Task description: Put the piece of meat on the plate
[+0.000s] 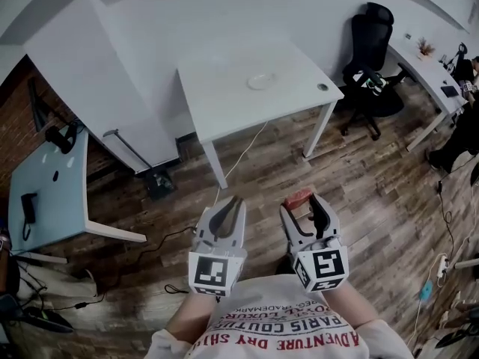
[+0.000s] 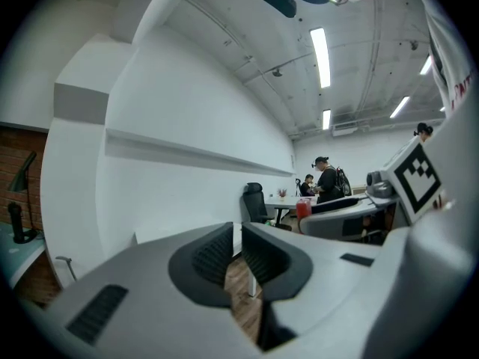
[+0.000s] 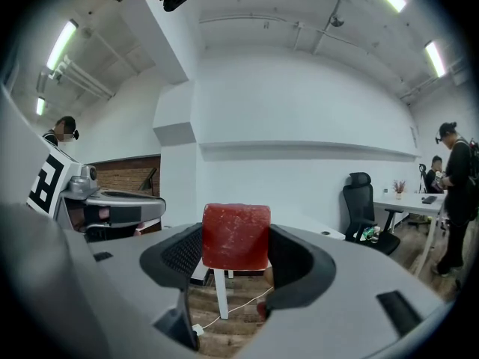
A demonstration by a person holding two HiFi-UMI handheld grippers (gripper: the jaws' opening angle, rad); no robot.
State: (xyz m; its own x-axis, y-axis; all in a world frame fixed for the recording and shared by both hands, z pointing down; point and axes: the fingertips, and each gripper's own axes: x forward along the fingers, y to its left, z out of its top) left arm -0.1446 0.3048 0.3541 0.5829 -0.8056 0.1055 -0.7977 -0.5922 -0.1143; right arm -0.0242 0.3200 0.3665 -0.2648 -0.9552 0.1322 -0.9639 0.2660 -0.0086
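My right gripper [image 3: 236,254] clamps the red rectangular block of meat [image 3: 236,235] between its jaws. My left gripper [image 2: 234,256] has its jaws together, empty. The small round white plate [image 1: 261,81] sits on the far white table [image 1: 224,105].

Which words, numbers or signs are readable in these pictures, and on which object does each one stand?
"PARIS COUTU": the person's shirt, upside down, end cut off.
"ADVENTURE DRY SHI": same shirt, also cut off.
Smaller print on the shirt: too blurred to read.
Marker cubes: black square patterns only, no letters.
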